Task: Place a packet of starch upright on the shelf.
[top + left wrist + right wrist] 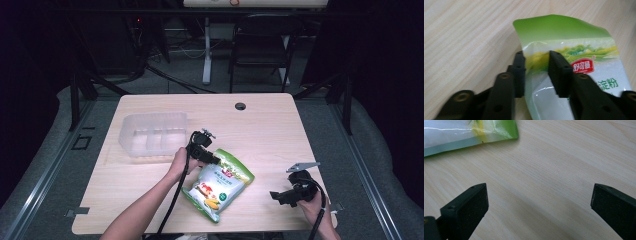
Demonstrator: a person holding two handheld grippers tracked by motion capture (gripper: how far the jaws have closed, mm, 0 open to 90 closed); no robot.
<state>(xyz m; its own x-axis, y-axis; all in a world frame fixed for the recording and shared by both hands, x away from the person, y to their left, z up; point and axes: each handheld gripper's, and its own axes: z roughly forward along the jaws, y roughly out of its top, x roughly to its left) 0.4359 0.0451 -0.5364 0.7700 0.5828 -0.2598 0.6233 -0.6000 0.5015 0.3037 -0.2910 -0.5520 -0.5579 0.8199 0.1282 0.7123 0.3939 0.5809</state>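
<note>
A green and white snack bag (220,185) lies on the wooden table (270,135), in front of centre. My left gripper (214,159) is at the bag's upper left corner. In the left gripper view its jaws (536,56) are closed down on the bag's (579,45) side edge, just below the curled green top seal. My right gripper (276,196) rests near the table's front right corner, pointing left toward the bag. Its jaws stand wide open (539,192) over bare wood, with the bag's corner (461,132) farther ahead.
A clear plastic container (152,131) with dividers stands on the table's left half, just behind my left hand. A cable hole (240,106) sits near the far edge. A black chair (260,40) and cables lie on the floor beyond the table.
</note>
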